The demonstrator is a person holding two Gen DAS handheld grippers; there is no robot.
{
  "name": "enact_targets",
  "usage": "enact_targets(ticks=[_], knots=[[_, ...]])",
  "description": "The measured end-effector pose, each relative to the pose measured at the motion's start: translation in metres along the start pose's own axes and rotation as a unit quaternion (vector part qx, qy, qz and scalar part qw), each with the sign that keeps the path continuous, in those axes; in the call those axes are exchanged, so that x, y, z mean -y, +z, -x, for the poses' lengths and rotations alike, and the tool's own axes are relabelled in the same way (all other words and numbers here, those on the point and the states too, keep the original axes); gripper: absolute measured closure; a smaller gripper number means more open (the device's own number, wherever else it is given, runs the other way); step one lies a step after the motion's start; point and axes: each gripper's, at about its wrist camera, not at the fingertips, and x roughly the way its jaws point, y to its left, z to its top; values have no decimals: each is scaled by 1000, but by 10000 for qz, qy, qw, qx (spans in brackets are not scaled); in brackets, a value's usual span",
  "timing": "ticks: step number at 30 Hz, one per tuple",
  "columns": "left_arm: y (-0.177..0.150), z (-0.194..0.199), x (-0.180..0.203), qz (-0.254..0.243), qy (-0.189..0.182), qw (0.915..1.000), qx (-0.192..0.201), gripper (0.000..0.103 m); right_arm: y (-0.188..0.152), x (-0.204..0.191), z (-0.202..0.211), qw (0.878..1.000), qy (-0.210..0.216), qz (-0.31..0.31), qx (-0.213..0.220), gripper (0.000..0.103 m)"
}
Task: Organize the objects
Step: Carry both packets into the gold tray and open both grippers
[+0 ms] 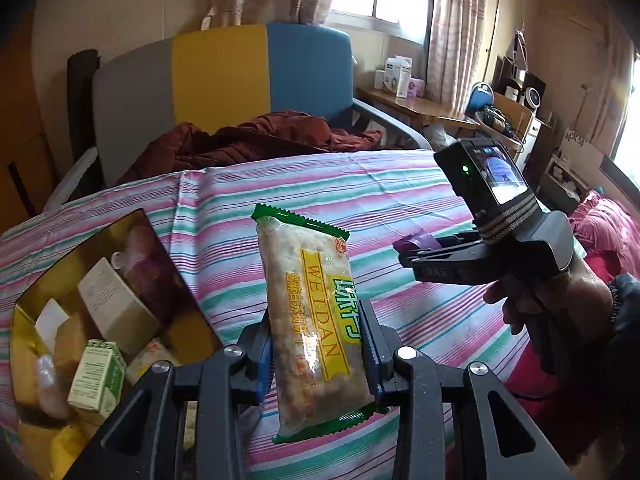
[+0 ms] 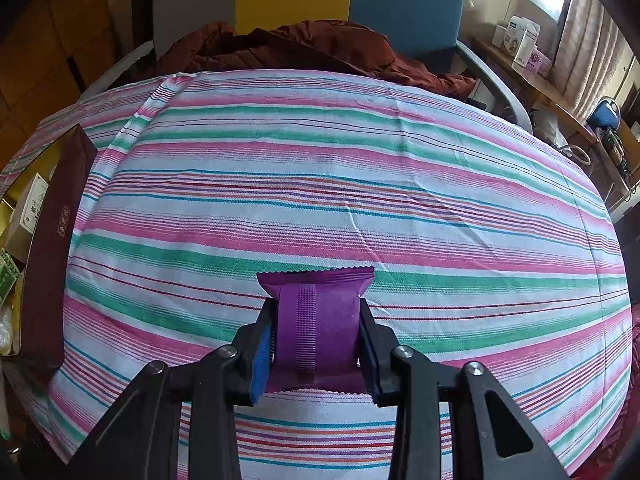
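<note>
Striped pink-and-green cloth (image 2: 320,184) covers the bench in front of a grey, yellow and blue chair (image 1: 224,80). Left tongs (image 1: 316,352) are clenched on a green-edged snack packet (image 1: 312,320), which stands up between the pads, lifted clear of the cloth. Left of them sits a gold-lined box (image 1: 52,288) holding small cartons. Right tongs (image 2: 316,340) grasp a purple packet (image 2: 316,312) crosswise between the pads, above the cloth.
</note>
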Motion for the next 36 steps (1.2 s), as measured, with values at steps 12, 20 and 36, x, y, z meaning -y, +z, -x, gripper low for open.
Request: enact_targets(ticks=[12,20,36], knots=[[-24,51,-95,1019,458,9935,237,67,-3,-18,-4,9996,-35,251,-157,67],[-58,86,-168,1798,1127,9768,300,67,2,-61,26,9972,583,462,67,67],[-89,123,-240,3164,526,9450,635,67,-4,-237,107,9540,2422,1619,704,67]])
